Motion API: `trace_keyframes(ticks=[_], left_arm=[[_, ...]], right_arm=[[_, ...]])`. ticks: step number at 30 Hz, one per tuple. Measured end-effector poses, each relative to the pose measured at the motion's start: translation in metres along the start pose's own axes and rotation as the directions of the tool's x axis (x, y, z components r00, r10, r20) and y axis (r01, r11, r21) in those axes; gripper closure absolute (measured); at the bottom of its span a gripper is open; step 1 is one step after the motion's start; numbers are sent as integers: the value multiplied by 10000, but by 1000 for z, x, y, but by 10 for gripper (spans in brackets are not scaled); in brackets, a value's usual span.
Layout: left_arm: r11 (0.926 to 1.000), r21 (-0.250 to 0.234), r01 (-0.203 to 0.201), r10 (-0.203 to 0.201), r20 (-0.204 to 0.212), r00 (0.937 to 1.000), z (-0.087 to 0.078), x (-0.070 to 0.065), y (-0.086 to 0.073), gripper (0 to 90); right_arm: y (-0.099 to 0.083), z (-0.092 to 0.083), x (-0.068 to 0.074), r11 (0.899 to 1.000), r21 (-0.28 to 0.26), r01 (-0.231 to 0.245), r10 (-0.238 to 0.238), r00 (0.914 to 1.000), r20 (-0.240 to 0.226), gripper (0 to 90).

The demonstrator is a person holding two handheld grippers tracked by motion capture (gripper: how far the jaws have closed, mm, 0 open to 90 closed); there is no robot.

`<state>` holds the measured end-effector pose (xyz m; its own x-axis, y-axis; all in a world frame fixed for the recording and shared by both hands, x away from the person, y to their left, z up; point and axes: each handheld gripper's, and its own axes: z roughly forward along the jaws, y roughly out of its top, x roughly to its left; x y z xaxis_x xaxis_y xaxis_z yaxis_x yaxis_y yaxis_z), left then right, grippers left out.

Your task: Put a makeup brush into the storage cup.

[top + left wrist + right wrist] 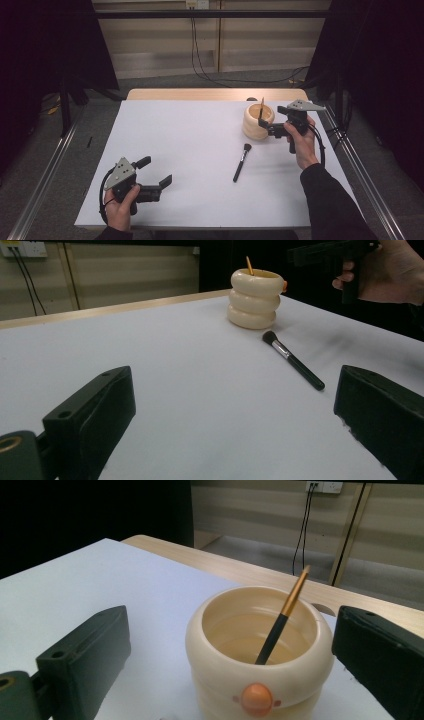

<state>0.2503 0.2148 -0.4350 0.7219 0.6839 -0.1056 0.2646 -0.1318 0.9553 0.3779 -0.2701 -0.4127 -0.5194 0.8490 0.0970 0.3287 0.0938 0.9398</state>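
Note:
A cream ribbed cup [258,121] stands at the table's far right, with a black and gold brush [261,107] leaning inside it. My right gripper [272,119] is open right beside the cup. In the right gripper view the cup [260,650] and the brush in it [280,620] sit just ahead of the spread jaws of the right gripper [227,630], untouched. A black makeup brush [241,162] lies flat on the table in front of the cup. My left gripper [156,172] rests open and empty at the near left, facing the lying brush [292,360] and the cup [253,300].
The white tabletop [190,140] has a wooden strip [215,94] along its far edge. Metal rails run along the floor on both sides. Cables [200,65] hang down the back wall. The person's right hand [390,275] is at the top right of the left gripper view.

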Motion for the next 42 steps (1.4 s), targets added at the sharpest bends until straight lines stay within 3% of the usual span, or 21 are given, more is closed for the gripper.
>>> trace_keyframes(ticks=[19, 34, 40, 42], left_arm=[[9999, 26, -163, 163, -65, 9998, -3, -1, 1, 30], [10000, -84, -50, 50, -100, 9999, -5, 1, 0, 28], [9988, 106, -474, 475, -88, 9988, -7, -1, 0, 25], [9995, 51, -316, 317, -74, 9995, -7, -1, 0, 24]], right_arm=[[-15, -42, 16, 9996, -270, 116, -119, 9999, -112, 21], [-30, -74, 31, 9995, -314, -3, -7, 9995, -313, 24], [-39, -89, 36, 9996, -286, -52, 50, 9999, -88, 26], [-42, -96, 38, 9998, -195, -23, 23, 10000, -8, 26]])
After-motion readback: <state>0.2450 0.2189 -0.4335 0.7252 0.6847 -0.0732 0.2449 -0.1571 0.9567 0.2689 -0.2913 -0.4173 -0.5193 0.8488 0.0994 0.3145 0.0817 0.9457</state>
